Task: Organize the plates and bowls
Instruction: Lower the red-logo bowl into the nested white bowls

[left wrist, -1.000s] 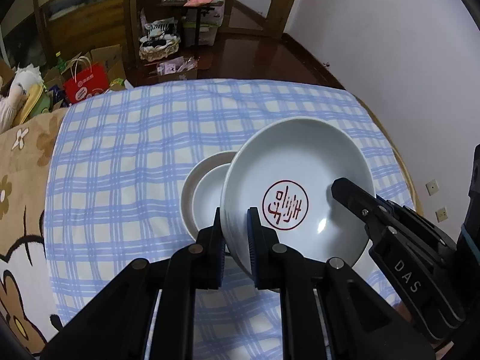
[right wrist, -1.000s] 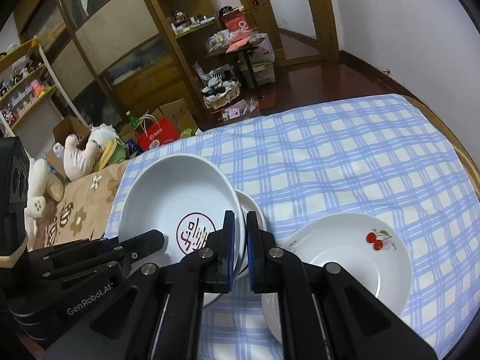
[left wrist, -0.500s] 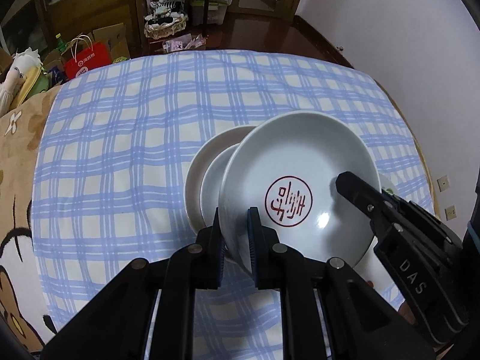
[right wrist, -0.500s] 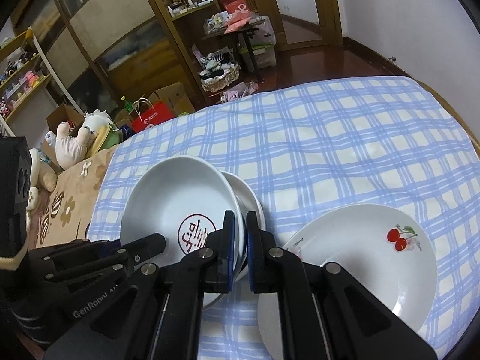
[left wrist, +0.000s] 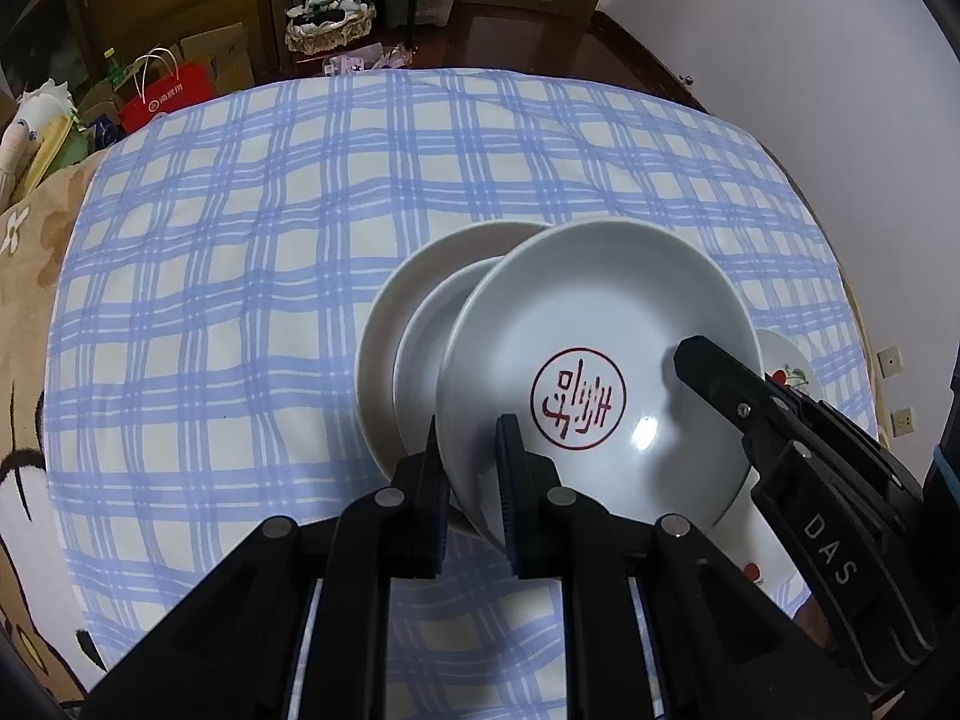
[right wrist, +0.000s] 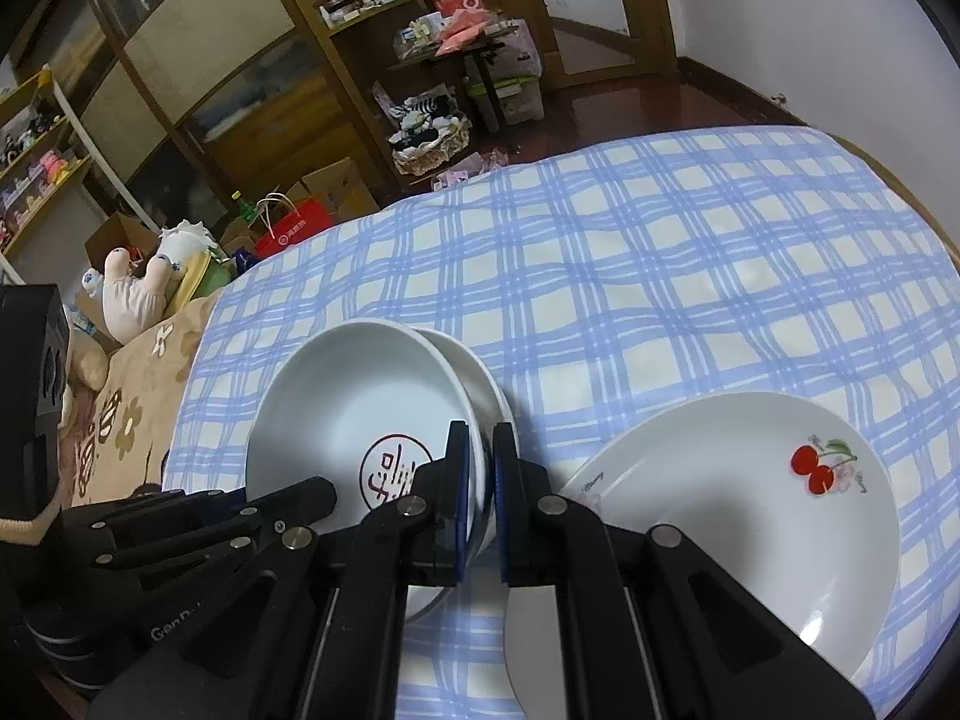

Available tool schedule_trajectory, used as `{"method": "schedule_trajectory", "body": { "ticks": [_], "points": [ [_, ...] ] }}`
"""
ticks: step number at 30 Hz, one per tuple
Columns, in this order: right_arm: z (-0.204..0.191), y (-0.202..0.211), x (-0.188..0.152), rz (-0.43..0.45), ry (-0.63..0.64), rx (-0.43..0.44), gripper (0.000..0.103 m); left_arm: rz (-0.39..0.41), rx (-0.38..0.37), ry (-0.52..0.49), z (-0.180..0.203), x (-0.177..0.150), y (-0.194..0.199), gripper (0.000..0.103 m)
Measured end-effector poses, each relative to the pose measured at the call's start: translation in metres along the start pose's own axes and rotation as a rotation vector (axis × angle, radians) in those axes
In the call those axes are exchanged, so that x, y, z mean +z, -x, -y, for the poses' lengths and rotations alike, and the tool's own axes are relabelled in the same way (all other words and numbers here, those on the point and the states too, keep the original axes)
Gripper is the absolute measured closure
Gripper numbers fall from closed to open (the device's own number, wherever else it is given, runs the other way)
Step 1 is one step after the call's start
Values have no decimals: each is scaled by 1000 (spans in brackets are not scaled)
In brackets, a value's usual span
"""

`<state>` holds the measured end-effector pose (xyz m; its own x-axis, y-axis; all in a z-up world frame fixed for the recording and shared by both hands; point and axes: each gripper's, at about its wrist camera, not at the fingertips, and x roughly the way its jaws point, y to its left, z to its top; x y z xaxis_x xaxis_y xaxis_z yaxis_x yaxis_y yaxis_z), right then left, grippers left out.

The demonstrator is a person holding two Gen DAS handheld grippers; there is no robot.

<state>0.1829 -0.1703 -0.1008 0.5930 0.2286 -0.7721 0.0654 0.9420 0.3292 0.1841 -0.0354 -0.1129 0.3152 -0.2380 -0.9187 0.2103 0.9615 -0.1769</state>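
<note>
Checked blue cloth (left wrist: 240, 276) covers the table where both the left gripper (left wrist: 471, 468) and the right gripper (right wrist: 480, 480) clamp opposite rims of the red-stamped bowl (left wrist: 594, 372), glossy, stiff and breakable, held above two stacked dishes (left wrist: 414, 324).

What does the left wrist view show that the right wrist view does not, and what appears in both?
Only the left wrist view shows the beige outer plate under the nested dishes.

Only the right wrist view shows the cherry-printed white plate nearly whole, plus the wooden shelving unit.

Both show the white bowl with a red seal emblem, pinched at its rim by the left gripper and the right gripper, the smaller white dish behind it, the blue checked tablecloth and the red paper bag.
</note>
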Motion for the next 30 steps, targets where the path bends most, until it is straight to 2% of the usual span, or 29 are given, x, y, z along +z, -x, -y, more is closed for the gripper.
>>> {"method": "schedule_trajectory", "body": {
  "ticks": [10, 16, 30],
  "points": [
    [-3, -3, 1, -7, -1, -17, 94, -6, 15, -1, 3, -3, -6, 86],
    [2, -5, 0, -23, -49, 2, 94, -2, 15, 6, 1, -4, -9, 86],
    [-9, -4, -3, -37, 11, -67, 94, 0, 17, -9, 2, -3, -9, 87]
  ]
}}
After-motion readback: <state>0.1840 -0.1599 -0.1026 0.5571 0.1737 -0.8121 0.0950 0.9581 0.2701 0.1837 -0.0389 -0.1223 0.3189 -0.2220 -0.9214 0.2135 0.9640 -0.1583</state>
